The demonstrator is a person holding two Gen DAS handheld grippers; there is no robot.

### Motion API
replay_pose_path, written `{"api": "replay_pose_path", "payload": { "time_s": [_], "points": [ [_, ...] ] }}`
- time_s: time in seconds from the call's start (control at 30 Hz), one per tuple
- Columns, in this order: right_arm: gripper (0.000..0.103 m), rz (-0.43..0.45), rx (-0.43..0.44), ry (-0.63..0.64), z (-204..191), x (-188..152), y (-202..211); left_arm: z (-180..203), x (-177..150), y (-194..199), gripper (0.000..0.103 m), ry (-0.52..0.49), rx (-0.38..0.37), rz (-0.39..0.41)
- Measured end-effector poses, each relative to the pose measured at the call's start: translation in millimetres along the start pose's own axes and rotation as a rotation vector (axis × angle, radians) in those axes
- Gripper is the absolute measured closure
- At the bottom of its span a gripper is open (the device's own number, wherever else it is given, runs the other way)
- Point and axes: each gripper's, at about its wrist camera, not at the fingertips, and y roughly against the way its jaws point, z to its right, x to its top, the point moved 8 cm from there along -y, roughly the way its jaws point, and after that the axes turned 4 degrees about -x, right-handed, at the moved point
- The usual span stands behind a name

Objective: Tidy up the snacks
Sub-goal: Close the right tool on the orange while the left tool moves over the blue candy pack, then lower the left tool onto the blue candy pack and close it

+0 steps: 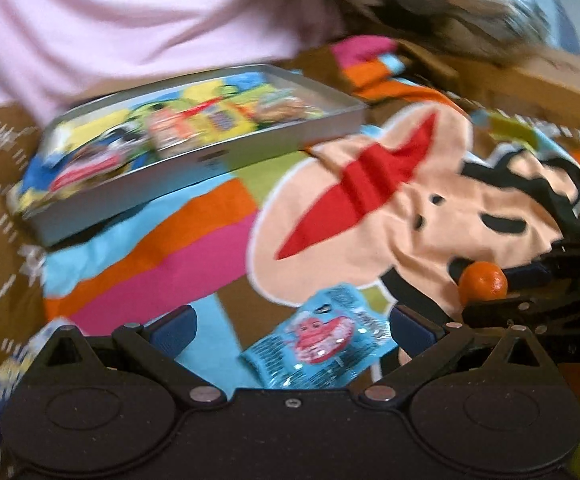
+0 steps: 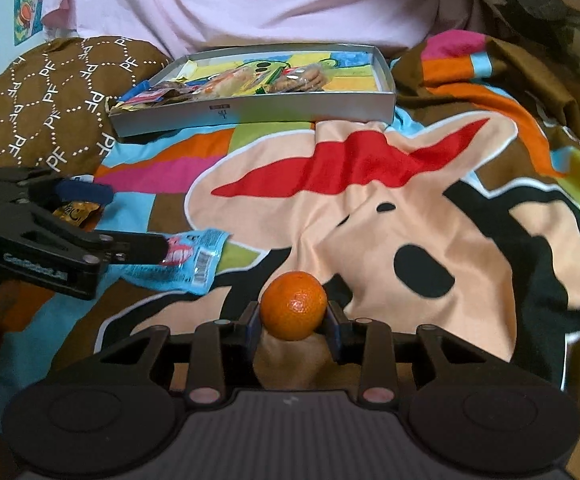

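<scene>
Right gripper (image 2: 293, 316): jaws narrow, pads pressed on both sides of a small orange mandarin (image 2: 293, 305), held just above the blanket (image 2: 369, 216).
Left gripper (image 1: 290, 330): jaws wide; a blue candy packet (image 1: 317, 340) lies between the fingers, and whether the pads touch it cannot be told.
Tray (image 2: 250, 114): grey, shallow, at 12 o'clock from the mandarin in the right wrist view, well apart; near wall faces the grippers.
Tray contents: snacks (image 2: 250, 76) crowd its 9 o'clock half; the 3 o'clock end shows bare floor.
Open room: unbroken blanket between mandarin and tray.
Edges: brown patterned cushion (image 2: 46, 108) touches the tray's 9 o'clock corner; a pink garment (image 2: 250, 0) rises behind its far wall.
</scene>
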Motion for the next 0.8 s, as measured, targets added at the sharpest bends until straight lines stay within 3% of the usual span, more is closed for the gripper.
{"api": "replay_pose_path", "payload": {
  "time_s": [0.27,0.43,0.7,0.8],
  "points": [
    [0.065,0.024,0.051,-0.009,2,-8,4,16,-11,-29,0.001,-0.271,-0.087,-0.139],
    [0.065,0.033,0.071,-0.013,2,-11,4,6,-11,-37,0.001,-0.234,-0.138,-0.184],
    [0.065,0.035,0.075,-0.018,2,-12,3,4,-12,-38,0.001,-0.225,-0.152,-0.216],
    [0.065,0.035,0.074,-0.019,2,-13,3,3,-15,-36,0.008,-0.187,-0.177,-0.238]
  ]
}}
